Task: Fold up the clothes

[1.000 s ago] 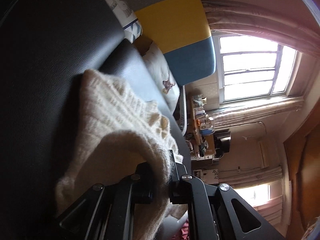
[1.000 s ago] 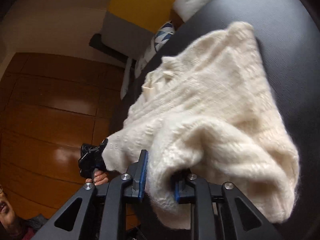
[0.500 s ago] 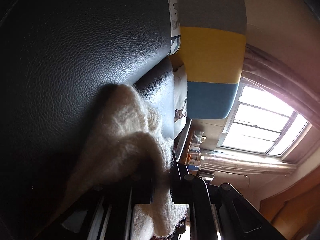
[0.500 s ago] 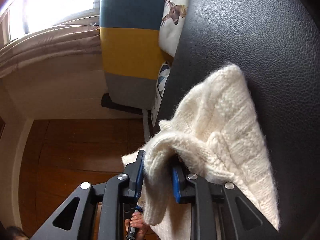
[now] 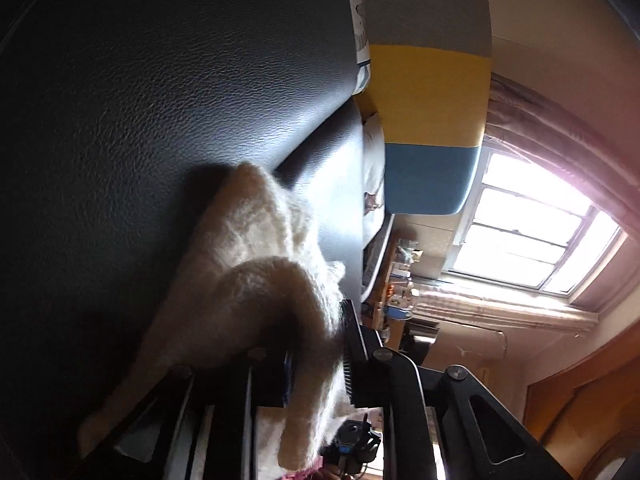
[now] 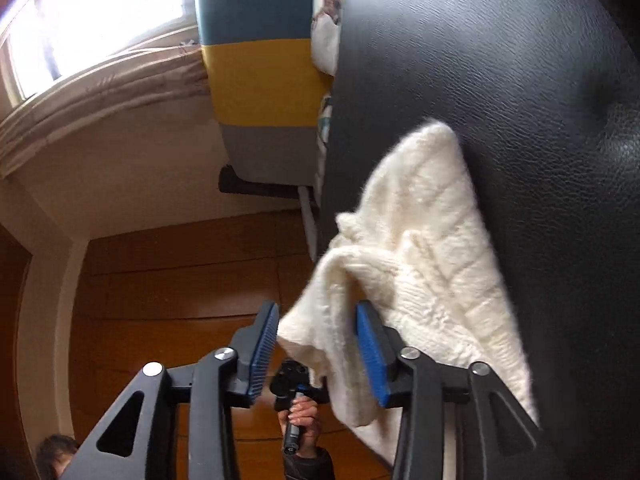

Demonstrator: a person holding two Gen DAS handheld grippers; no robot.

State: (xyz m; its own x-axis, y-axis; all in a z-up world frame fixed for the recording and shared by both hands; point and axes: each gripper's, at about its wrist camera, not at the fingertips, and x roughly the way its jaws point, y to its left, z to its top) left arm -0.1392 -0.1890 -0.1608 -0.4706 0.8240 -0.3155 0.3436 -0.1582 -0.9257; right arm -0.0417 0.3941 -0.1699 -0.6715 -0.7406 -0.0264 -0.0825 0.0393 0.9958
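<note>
A cream knit sweater (image 6: 436, 264) is lying bunched on a black leather seat (image 6: 500, 64), one corner reaching up the surface and the rest trailing toward the two grippers. In the right wrist view, the right gripper (image 6: 318, 344) is standing with its jaws spread wide, the blue pads (image 6: 370, 348) well apart; a loose fold of the sweater is hanging between them, brushing the right pad but not being squeezed. Below that gap, a hand (image 6: 302, 412) is gripping the black handle of the other tool. In the left wrist view, the left gripper (image 5: 316, 344) is sitting half buried in wool: a hump of the sweater (image 5: 248, 280) is draping over the left finger and running down between both fingers, which are looking close together, so it is appearing to be pinching the cloth. Beyond the seat, a cushion (image 5: 428, 92) banded grey, yellow and blue is leaning, and a bright window (image 5: 532, 236) is glaring behind it.
</note>
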